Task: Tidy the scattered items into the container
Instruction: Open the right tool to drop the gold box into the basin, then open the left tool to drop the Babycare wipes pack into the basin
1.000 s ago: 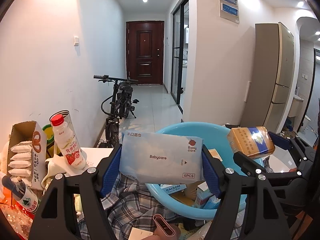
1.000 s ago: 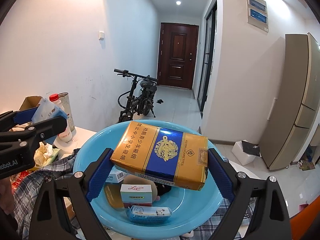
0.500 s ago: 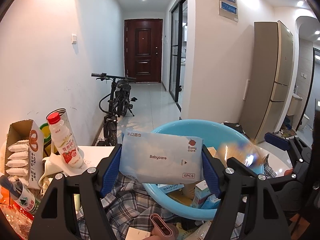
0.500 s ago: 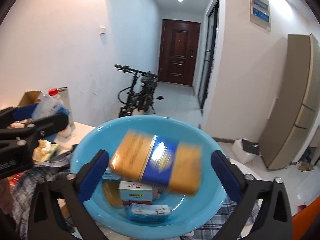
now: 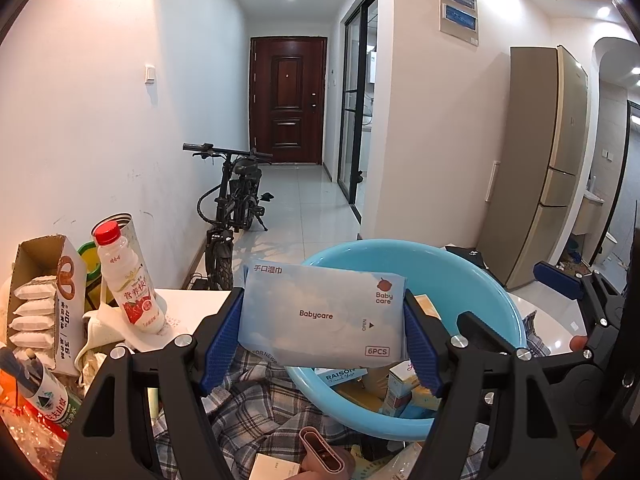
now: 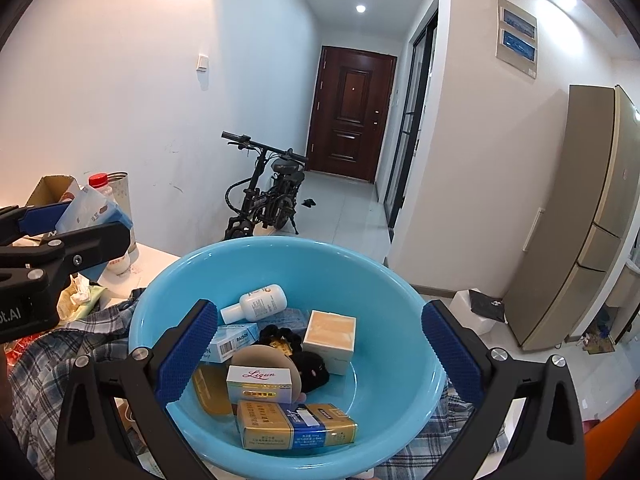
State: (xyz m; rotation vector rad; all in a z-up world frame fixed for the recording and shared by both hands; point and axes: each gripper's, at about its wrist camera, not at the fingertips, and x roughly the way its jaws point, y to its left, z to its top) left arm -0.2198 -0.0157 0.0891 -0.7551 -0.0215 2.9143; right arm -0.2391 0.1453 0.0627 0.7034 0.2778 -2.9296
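Note:
My left gripper (image 5: 322, 340) is shut on a pale blue Babycare wipes pack (image 5: 320, 312), held above the near left rim of the blue basin (image 5: 472, 280). It shows at the left of the right wrist view (image 6: 76, 220). My right gripper (image 6: 320, 348) is open and empty above the basin (image 6: 380, 276). The gold and blue cigarette carton (image 6: 296, 426) lies in the basin's front, among a white Liqun box (image 6: 260, 380), a white bottle (image 6: 260, 300), a cream box (image 6: 332, 336) and a blue Raison box (image 6: 230, 340).
A plaid cloth (image 5: 256, 412) lies under the basin. At the left stand a red-capped drink bottle (image 5: 128, 280), a snack carton (image 5: 44, 300) and a water bottle (image 5: 36, 388). A pink case (image 5: 324, 456) lies in front. A bicycle (image 6: 268, 196) stands beyond.
My right gripper opened and the cigarette carton dropped into the front of the basin. My left gripper kept hold of the wipes pack and barely moved.

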